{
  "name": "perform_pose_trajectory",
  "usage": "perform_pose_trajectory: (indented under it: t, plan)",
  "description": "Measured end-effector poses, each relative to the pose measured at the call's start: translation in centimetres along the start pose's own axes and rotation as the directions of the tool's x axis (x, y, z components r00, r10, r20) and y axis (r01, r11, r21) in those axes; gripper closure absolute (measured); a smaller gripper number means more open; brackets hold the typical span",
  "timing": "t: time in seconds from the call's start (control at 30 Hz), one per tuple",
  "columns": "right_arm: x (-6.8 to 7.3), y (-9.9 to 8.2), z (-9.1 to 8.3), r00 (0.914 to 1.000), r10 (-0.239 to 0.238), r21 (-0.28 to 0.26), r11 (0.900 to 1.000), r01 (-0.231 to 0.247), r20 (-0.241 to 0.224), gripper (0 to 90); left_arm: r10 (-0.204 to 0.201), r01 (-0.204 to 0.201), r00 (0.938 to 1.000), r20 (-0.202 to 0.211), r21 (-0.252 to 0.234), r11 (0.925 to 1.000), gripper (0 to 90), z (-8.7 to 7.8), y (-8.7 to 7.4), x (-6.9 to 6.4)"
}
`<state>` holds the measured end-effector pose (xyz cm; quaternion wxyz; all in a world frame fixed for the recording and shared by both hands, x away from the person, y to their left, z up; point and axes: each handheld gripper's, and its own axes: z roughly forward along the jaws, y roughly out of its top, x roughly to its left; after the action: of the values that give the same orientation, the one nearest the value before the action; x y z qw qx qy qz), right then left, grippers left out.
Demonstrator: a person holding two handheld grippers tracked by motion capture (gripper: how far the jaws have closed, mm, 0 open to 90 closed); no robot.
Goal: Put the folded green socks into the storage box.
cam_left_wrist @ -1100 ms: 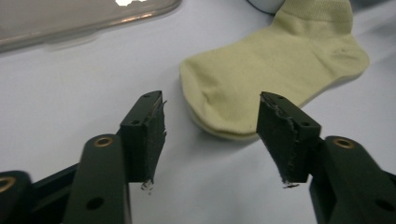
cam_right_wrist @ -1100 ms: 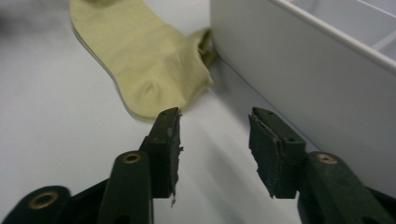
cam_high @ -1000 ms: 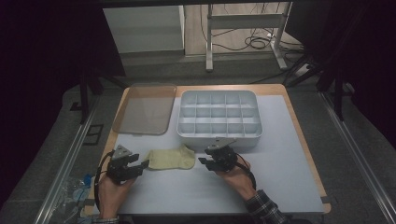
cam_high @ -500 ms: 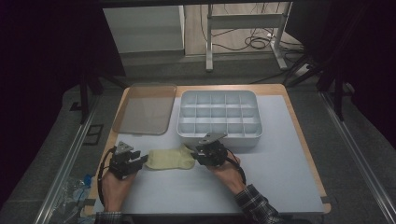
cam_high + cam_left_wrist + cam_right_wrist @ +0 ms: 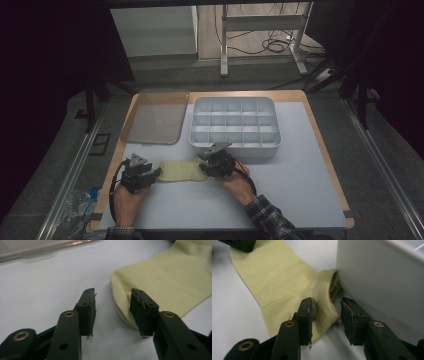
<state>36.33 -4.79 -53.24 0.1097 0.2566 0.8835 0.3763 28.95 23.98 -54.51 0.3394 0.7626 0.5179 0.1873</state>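
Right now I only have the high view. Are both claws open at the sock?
Observer: Yes. The left claw is open, its jaws astride the sock's rounded toe end.
Operator: And the right?
Observer: The right claw is open too, jaws either side of the ribbed cuff, not closed on it.
Operator: Is the cuff clear of the divided bin?
Observer: No. The cuff's end lies right against the white divided bin wall.

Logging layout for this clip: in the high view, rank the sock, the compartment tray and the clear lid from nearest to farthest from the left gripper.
From the left gripper:
1. Sock, just to its right, at the jaws.
2. Clear lid, ahead, at the table's far left.
3. Compartment tray, ahead and to the right.
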Motion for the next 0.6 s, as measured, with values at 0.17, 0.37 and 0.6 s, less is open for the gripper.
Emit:
perform_pose_trajectory:
  t: [0.17, 0.37, 0.6]
  plan:
    - [0.17, -0.09, 0.13, 1.0, 0.005, 0.008, 1.0, -0.005, -0.005, 67.2, -0.017, 0.017, 0.9993, 0.033, -0.005, 0.9998, 63.7, 0.04, -0.14, 0.04]
    - [0.53, -0.11, 0.07, 0.9996, 0.014, 0.014, 0.9998, -0.013, -0.025, 79.2, -0.067, 0.066, 0.9952, 0.071, 0.01, 0.9978, 83.5, 0.05, -0.04, -0.23]
    - [0.75, -0.02, -0.61, 0.9995, 0.016, -0.007, 0.9999, -0.016, -0.026, 79.9, -0.045, 0.046, 0.9967, 0.067, -0.012, 0.9989, 86.7, -0.54, 0.19, -0.68]
